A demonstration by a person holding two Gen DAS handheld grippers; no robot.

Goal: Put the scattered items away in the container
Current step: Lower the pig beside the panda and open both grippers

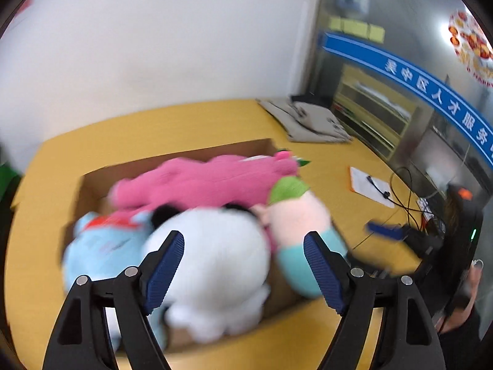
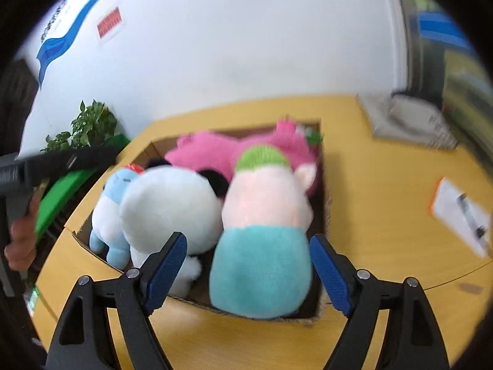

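Cardboard box [image 2: 322, 166] just ahead of my gripper [image 2: 248, 269]: pink plush [image 2: 215, 154], panda [image 2: 169, 203], blue toy [image 2: 114, 206], teal-bottomed doll [image 2: 262, 246] inside; both grippers released, empty; no stray toys visible on desk [image 2: 385, 215], tidying seemingly complete.

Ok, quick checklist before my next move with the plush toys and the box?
1. Left gripper fingers free of toys: ok.
2. Right gripper fingers free of toys: ok.
3. White panda plush in the brown cardboard box: ok.
4. Teal-bodied pink plush with green cap fully settled: cannot tell.
5. Pink plush and light blue plush inside: ok.
6. No toys left on the yellow wooden table: cannot tell.
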